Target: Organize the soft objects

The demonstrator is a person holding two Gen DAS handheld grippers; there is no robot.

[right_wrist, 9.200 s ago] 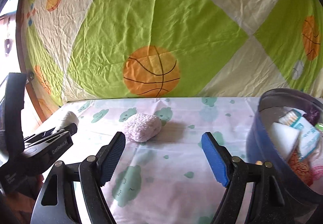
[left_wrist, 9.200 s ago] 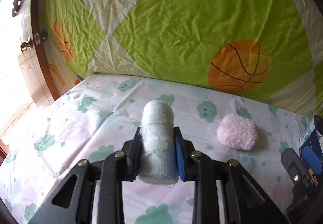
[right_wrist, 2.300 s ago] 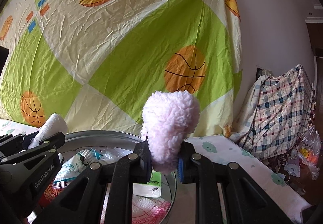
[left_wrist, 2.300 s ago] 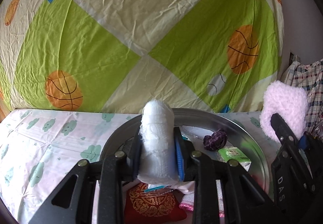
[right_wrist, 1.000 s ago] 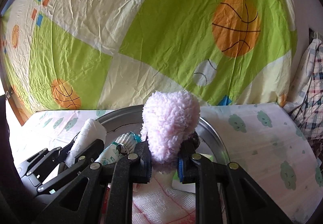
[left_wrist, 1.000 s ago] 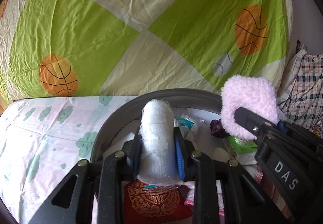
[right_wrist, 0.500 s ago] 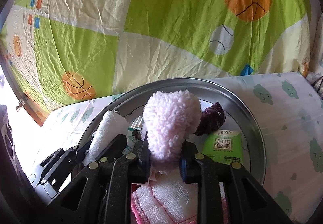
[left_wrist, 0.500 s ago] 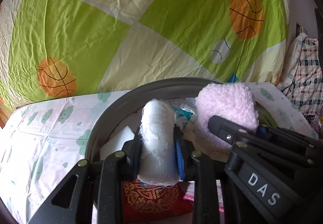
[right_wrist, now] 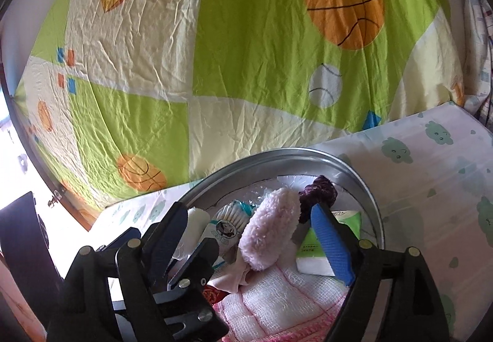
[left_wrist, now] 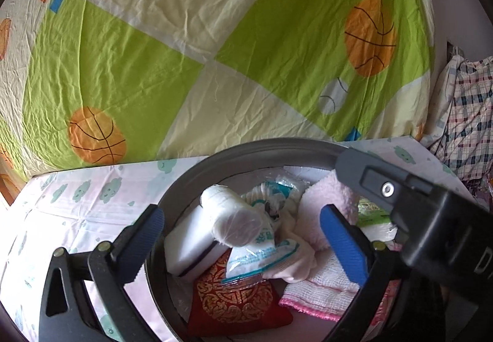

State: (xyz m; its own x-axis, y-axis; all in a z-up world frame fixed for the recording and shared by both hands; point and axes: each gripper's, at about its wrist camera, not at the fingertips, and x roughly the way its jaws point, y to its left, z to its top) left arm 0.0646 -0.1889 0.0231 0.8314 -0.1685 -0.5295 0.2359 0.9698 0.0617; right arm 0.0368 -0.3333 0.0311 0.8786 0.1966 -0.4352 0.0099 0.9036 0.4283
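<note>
- The left claw [left_wrist: 242, 245] hangs wide over the round tub [left_wrist: 215, 158], nothing between its pads.
- The right claw [right_wrist: 249, 238] gapes too.
- White gauze roll [left_wrist: 229, 218] and pink fluffy pad [right_wrist: 271, 232] lie inside: light, squashy, probably best pinched mid-body.
- Only the right view shows the purple scrunchie [right_wrist: 319, 191].

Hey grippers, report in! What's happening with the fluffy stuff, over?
Left gripper open, right gripper open. White gauze roll and pink fluffy puff both lying in the round metal tub. Nothing blocking.
</note>
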